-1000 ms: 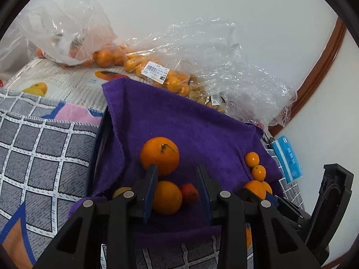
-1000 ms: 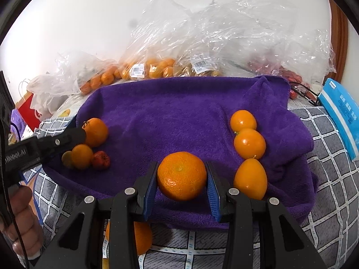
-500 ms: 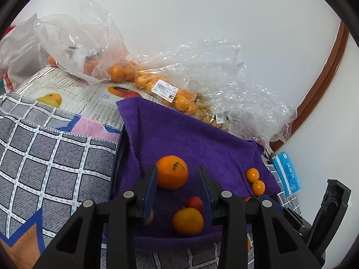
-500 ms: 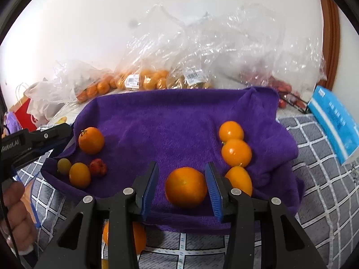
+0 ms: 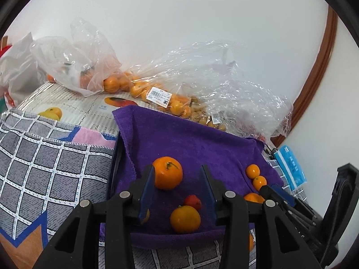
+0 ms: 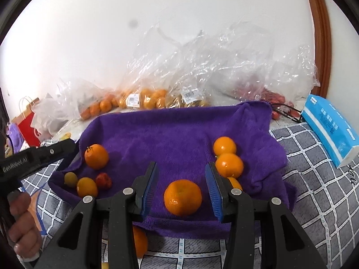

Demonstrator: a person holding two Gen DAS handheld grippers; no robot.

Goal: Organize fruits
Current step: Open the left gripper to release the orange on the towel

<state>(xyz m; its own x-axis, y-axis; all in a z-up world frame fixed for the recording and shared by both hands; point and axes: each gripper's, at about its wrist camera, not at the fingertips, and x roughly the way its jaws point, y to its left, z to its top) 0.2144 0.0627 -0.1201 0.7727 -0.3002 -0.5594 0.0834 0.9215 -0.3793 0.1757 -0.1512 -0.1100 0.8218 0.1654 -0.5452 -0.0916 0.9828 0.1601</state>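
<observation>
A purple towel [image 6: 179,130] carries the fruit. My right gripper [image 6: 181,168] is open, with a big orange [image 6: 182,197] lying on the towel between its pads, clear of both. A row of three oranges [image 6: 229,165] lies just right of it. My left gripper [image 5: 176,170] hangs over the towel's left end, its jaws opening, nothing pressed between them. Below it lie a small orange [image 5: 185,219] and a red fruit [image 5: 193,202]. A stemmed orange [image 5: 167,173] sits just beyond its tips. A small yellow fruit [image 6: 71,179] lies at the towel's left edge.
Clear plastic bags of fruit [image 6: 145,98] crowd the back along the white wall. A blue tissue pack [image 6: 329,127] lies at the right on the grey checked cloth [image 6: 314,179]. Another orange [image 6: 139,242] sits below the towel's front edge. A hand [image 6: 20,213] holds the left gripper.
The right gripper let go of the big orange, which now rests on the towel, and drew back. The left gripper released the small orange, pulled back and widened.
</observation>
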